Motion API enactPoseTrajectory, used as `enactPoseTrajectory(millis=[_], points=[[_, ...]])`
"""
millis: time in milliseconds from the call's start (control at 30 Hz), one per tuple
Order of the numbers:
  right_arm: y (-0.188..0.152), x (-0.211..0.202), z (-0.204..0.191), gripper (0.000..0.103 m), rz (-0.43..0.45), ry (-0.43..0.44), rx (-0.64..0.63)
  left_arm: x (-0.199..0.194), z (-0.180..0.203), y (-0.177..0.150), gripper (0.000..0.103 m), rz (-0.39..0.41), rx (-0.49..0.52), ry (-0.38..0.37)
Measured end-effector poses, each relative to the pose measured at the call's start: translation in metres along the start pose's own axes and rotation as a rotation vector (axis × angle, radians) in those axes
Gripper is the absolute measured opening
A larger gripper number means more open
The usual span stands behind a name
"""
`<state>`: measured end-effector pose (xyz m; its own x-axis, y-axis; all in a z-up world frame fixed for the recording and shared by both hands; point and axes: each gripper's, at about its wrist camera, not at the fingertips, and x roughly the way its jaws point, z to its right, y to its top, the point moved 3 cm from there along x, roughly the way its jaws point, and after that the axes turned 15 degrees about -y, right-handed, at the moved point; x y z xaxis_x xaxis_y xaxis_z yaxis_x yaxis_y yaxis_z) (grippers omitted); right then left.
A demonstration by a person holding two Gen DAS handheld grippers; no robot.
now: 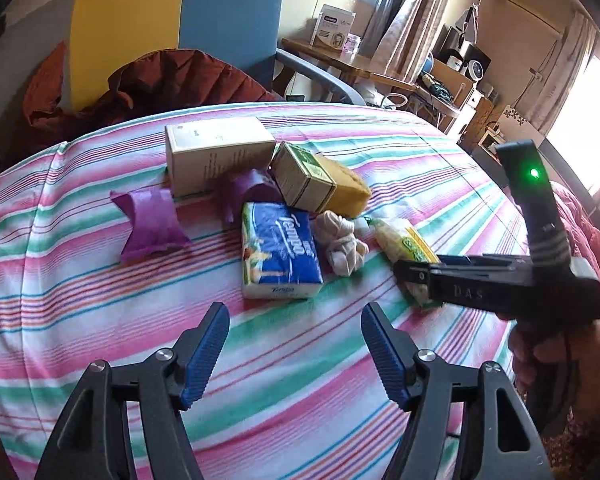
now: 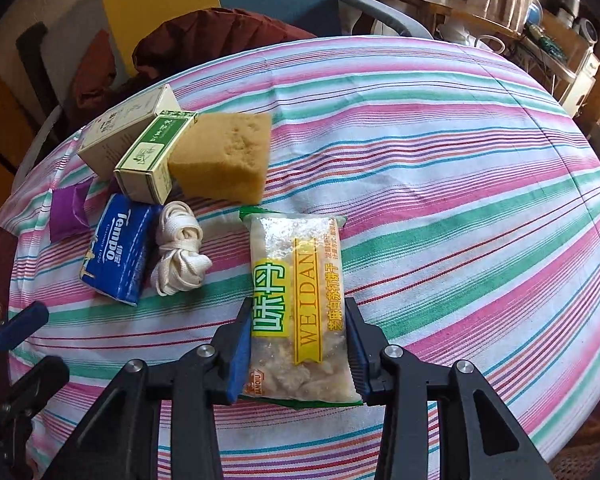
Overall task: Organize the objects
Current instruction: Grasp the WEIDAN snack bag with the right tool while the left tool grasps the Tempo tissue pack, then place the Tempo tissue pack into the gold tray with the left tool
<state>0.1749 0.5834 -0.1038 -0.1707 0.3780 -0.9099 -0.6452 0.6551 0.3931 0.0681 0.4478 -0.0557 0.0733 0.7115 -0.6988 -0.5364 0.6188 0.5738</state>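
Right tongs point(image 2: 300, 344) of mine pinch the clear yellow-labelled cracker packet point(image 2: 298, 300), left tongs point(image 1: 294, 356) spread empty; blue tissue pack point(image 1: 278, 250), yellow sponge point(image 2: 224, 156) unsorted.

The right gripper point(image 1: 410, 276) hides much of the snack packet point(image 1: 404, 240); the small print on the green box point(image 2: 152, 156) is perhaps unreadable.
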Motion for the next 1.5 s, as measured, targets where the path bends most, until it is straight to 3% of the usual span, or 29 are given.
enactPoseTrajectory(millis=[300,400,433,500,567,800,1100,1267,1367,1500], points=[[-0.003,-0.004,0.006,0.042,-0.02,0.03,0.035,0.056,-0.017,0.022,0.07,-0.076,0.009,0.093],[-0.004,-0.006,0.008,0.042,-0.022,0.033,0.038,0.055,-0.019,0.02,0.07,-0.042,0.028,0.086],[-0.004,-0.005,0.008,0.042,-0.022,0.032,0.037,0.054,-0.019,0.019,0.068,-0.034,0.033,0.085],[-0.004,-0.005,0.009,0.042,-0.02,0.03,0.033,0.048,-0.021,0.014,0.053,-0.014,0.053,0.09],[-0.006,-0.007,0.007,0.042,-0.017,0.027,0.027,0.042,-0.021,0.008,0.053,0.001,0.07,0.074],[-0.004,-0.009,0.001,0.042,0.006,0.044,0.033,0.01,-0.037,-0.013,0.053,0.076,-0.008,0.028],[-0.003,-0.028,-0.003,0.042,0.098,0.064,0.034,-0.017,-0.038,-0.048,0.053,0.132,-0.003,0.052],[-0.008,-0.043,-0.024,0.042,0.171,0.15,-0.018,-0.038,-0.039,-0.07,0.053,0.166,-0.011,0.052],[-0.014,-0.051,-0.043,0.042,0.185,0.254,-0.054,-0.048,-0.041,-0.081,0.053,0.182,-0.018,0.044],[-0.028,-0.061,-0.072,0.042,0.221,0.272,-0.152,-0.057,-0.038,-0.096,0.053,0.2,0.011,0.048]])
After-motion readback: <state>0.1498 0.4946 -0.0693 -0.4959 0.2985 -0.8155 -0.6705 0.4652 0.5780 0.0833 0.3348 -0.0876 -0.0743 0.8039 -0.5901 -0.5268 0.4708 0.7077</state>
